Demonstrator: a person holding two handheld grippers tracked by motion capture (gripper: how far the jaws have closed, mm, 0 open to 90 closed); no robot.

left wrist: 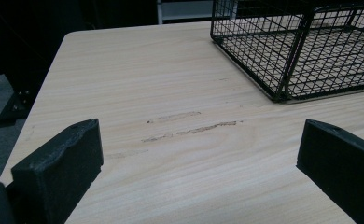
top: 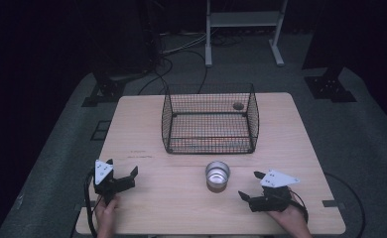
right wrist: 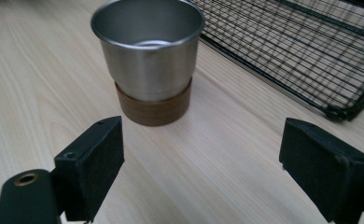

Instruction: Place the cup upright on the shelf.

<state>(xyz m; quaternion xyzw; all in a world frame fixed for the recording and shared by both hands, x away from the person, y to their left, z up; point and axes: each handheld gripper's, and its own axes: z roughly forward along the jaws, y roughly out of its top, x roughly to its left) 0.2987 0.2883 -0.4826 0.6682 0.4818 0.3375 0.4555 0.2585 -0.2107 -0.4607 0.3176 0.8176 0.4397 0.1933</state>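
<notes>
Two claws sit nearest me, jaws apart on nothing: my left claw (top: 121,176) wide over bare surface (top: 181,208), my right claw (top: 251,185) wide, aimed at the steel cup (top: 217,174). That cup stands upright on a brown wooden base (right wrist: 153,108), ahead of both pads. Beyond, the wire basket (top: 210,119) holds something small I can't identify.

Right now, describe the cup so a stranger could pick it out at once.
Start at the black wire basket in the middle of the wooden table. Just in front of its near side stands the cup: the lone shiny metal thing, upright, with a brown band around its base.
</notes>
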